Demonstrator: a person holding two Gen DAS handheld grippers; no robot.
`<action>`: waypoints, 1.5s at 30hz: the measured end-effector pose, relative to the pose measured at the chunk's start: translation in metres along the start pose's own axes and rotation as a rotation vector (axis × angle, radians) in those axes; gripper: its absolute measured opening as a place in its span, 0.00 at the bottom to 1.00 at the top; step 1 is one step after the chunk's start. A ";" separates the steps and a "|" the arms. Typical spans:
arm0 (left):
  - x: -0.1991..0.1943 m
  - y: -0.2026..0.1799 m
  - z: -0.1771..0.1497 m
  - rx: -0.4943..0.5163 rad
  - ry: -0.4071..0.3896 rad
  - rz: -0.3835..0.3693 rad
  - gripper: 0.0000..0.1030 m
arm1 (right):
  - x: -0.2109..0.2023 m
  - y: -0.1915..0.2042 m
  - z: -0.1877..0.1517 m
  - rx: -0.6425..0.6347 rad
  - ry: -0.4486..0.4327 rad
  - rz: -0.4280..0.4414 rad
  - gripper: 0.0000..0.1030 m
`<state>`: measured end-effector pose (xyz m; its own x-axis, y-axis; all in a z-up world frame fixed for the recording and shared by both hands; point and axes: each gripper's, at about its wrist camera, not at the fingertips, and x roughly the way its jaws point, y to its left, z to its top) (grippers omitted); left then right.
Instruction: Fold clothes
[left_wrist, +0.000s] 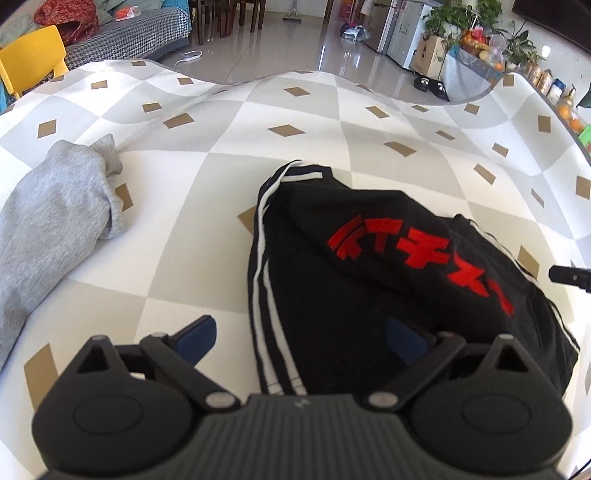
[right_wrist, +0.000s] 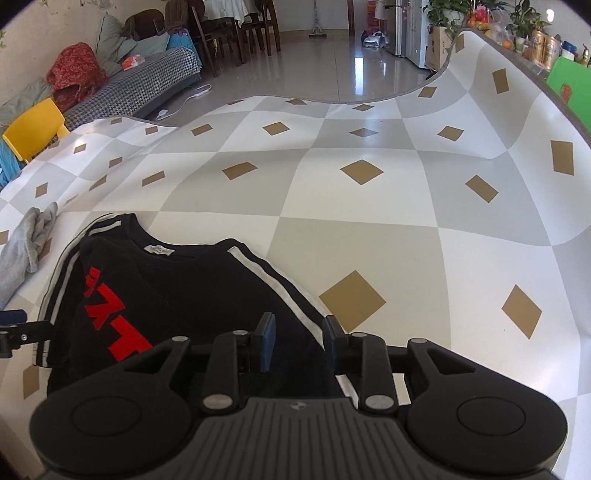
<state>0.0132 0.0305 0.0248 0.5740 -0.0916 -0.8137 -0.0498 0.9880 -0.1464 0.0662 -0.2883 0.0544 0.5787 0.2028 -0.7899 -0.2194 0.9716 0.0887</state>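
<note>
1. The black shirt (left_wrist: 388, 280), folded into a rough bundle with red lettering on top and white stripes along its edges, lies on the checked mat (left_wrist: 221, 155) right under both tools.
2. The left gripper (left_wrist: 301, 338) stands above the shirt's near edge with its jaws spread wide. One blue pad sits over bare mat to the side of the striped edge, the other over the black cloth. Nothing is pinched between them.
3. The right gripper (right_wrist: 299, 345) hangs over the shirt's other side, by the striped sleeve edge. Its jaws stand partly apart with a clear gap, and the pads do not press on the cloth, which shows below the gap.
4. From the left tool's view, the tip of the right one pokes in at the far right edge, just beyond the shirt.
5. A grey garment (left_wrist: 55, 206) lies crumpled on the mat, off to the left of the left gripper and well apart from the black shirt.
6. Beyond the mat's curled far edge is a shiny tiled floor (right_wrist: 332, 62), with a yellow chair (left_wrist: 33, 62) at the left.
</note>
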 end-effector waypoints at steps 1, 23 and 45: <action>0.002 -0.002 0.001 -0.001 -0.007 0.003 0.97 | 0.000 0.001 0.000 0.000 0.003 0.006 0.28; 0.045 -0.011 -0.008 0.004 0.003 0.105 0.99 | 0.019 0.008 -0.011 -0.074 0.102 0.040 0.33; 0.021 0.021 -0.013 -0.020 0.013 0.186 0.47 | 0.035 0.004 -0.017 -0.115 0.148 -0.038 0.32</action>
<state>0.0134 0.0482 -0.0025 0.5427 0.0901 -0.8351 -0.1698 0.9855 -0.0039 0.0724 -0.2794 0.0164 0.4684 0.1382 -0.8726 -0.2927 0.9562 -0.0057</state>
